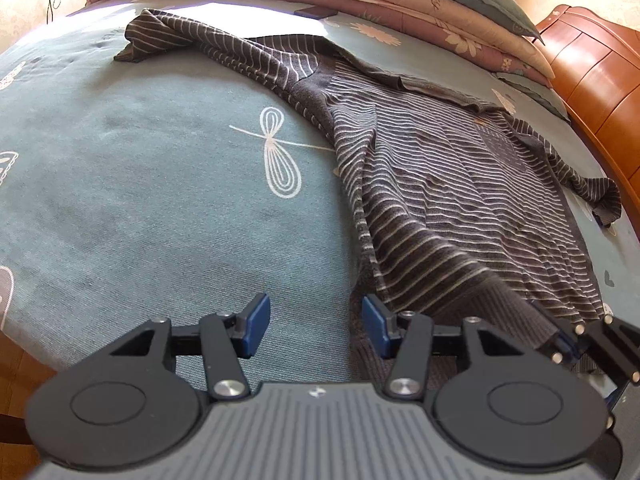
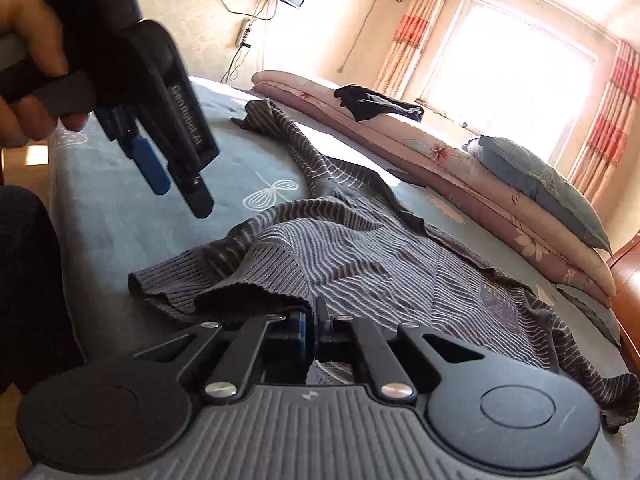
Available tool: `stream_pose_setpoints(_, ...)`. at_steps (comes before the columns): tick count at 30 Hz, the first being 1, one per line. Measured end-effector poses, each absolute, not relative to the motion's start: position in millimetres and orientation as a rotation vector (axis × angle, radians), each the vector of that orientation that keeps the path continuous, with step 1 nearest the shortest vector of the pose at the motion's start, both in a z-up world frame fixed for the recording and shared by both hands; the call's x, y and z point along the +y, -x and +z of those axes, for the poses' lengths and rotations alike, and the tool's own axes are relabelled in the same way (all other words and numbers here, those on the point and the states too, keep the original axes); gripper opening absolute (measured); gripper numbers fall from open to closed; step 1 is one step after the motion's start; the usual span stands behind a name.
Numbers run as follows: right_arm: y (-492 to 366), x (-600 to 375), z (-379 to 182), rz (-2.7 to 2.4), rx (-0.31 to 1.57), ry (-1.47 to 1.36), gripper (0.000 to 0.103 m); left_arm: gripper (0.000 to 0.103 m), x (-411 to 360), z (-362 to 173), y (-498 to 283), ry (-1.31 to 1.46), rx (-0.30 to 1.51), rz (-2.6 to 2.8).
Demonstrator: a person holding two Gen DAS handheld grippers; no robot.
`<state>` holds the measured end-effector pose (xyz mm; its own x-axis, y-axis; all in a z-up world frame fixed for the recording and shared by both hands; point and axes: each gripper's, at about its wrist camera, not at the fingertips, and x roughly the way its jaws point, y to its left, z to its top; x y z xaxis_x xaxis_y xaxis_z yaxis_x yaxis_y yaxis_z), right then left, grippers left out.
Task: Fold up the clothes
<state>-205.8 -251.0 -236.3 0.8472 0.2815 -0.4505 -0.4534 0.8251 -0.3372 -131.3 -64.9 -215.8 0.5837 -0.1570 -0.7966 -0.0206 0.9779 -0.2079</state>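
Left gripper (image 1: 316, 330): jaws spread, empty, over bare teal bedsheet (image 1: 140, 184) beside the hem. Right gripper (image 2: 311, 334): jaws pressed together, pinching hem of striped sweater (image 2: 360, 264). Sweater lies spread on the bed, sleeves out. Beyond it: folded pink quilt (image 2: 420, 140), teal pillow (image 2: 540, 184), dark garment (image 2: 376, 104). Wooden headboard (image 1: 592, 76) at right. Far wall: bright window (image 2: 508, 68), striped curtains (image 2: 408, 28).
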Motion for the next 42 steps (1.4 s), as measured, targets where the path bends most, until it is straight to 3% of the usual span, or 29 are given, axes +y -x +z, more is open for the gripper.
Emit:
stream_pose_setpoints(8,150,-370,-220,0.000,0.617,0.084,0.006,0.052,-85,-219,127,0.178,0.969,-0.136)
stream_pose_setpoints(12,151,-385,-225,-0.027,0.636,0.066,0.020,0.052,-100,-219,120,0.204,0.971,-0.190)
stream_pose_setpoints(19,162,-383,-209,0.065,0.523,0.037,0.025,0.053,-107,-220,106,0.337,0.955,-0.192)
stream_pose_setpoints(20,167,-378,-203,0.129,0.489,0.039,0.027,0.053,-106,-221,105,0.357,0.957,-0.189)
stream_pose_setpoints(22,175,-359,-202,0.237,0.449,0.110,0.045,0.053,-105,-223,102,0.375,0.963,-0.180)
stream_pose_setpoints(24,185,-327,-207,0.335,0.410,0.263,0.051,0.053,-105,-224,101,0.366,0.973,-0.173)
stream_pose_setpoints(31,194,-256,-255,0.323,0.363,0.759,0.046,0.054,-96,-227,103,0.367,0.996,-0.185)
stream_pose_setpoints(32,192,-254,-258,0.300,0.357,0.787,0.039,0.054,-95,-227,104,0.366,0.997,-0.188)
stream_pose_setpoints(33,190,-252,-260,0.278,0.352,0.811,0.011,0.054,-93,-227,105,0.371,0.995,-0.191)
stream_pose_setpoints(36,187,-267,-233,0.288,0.332,0.615,0.008,0.054,-87,-227,107,0.420,0.986,-0.210)
stream_pose_setpoints(42,168,-351,-180,0.467,0.394,-0.100,0.008,0.058,-69,-228,108,0.684,0.928,-0.266)
